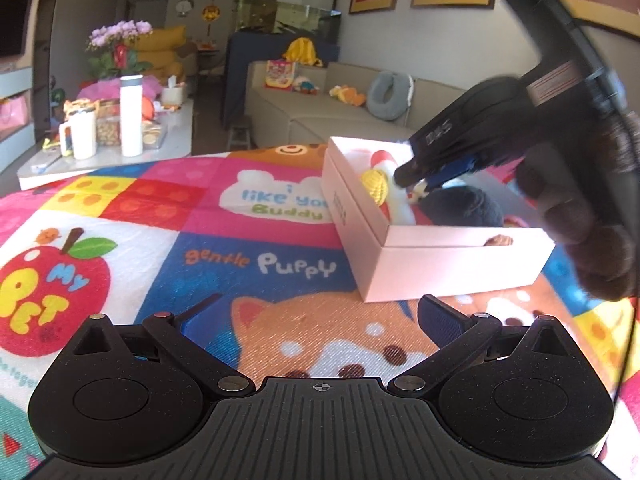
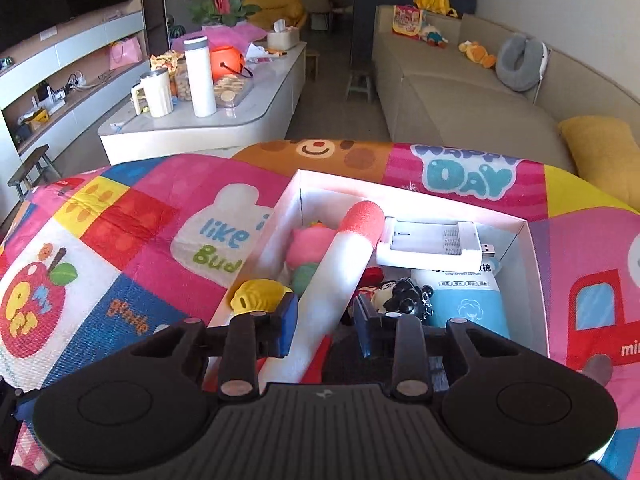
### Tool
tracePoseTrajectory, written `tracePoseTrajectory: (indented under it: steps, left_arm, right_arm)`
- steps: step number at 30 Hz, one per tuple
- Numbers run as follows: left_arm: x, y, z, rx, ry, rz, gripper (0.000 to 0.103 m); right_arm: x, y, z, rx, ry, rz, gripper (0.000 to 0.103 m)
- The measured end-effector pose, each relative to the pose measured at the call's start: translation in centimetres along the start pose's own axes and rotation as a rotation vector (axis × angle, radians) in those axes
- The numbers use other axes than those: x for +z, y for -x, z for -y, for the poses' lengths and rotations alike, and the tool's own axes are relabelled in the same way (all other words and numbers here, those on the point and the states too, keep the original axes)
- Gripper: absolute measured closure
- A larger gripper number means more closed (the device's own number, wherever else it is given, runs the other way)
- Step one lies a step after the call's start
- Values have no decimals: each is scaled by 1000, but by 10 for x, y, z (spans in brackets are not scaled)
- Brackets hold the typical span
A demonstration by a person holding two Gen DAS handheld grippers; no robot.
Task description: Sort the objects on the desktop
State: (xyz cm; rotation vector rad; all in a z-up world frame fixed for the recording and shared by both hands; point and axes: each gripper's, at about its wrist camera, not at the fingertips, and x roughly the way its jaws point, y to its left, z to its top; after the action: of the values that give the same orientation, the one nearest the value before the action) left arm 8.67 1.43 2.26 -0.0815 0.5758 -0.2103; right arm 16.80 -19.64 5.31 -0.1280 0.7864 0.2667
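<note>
**Foam stick gripped in box**

In the white cardboard box (image 2: 532, 264) on the bright cartoon-print table (image 2: 132, 216), right gripper (image 2: 326, 330) clamped on white foam stick with red tip (image 2: 340, 276). Left gripper (image 1: 320, 312) apart, empty, just beside box.

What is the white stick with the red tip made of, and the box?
The white stick looks like soft foam: matte, with a grainy, spongy red tip. The box looks like smooth white cardboard, with thin, straight walls and crisp corners.

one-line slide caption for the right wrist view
Right gripper closed on a white foam stick with a red tip, over an open white box of small toys on a colourful cartoon mat.
</note>
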Motion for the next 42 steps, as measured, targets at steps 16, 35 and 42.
tracePoseTrajectory:
  steps: [16,35,42]
  left_arm:
    - [-12,9,2,37,9,-42,0]
    - [-24,0,24,293,30,-112,0]
    - [-25,0,24,293,40,-111,0]
  right_arm:
    - [-6,0,3,87,-74,-38,71]
    - [-173,69,20,-102,-78,25,0]
    - [-167,51,34,-49,-68,77,0]
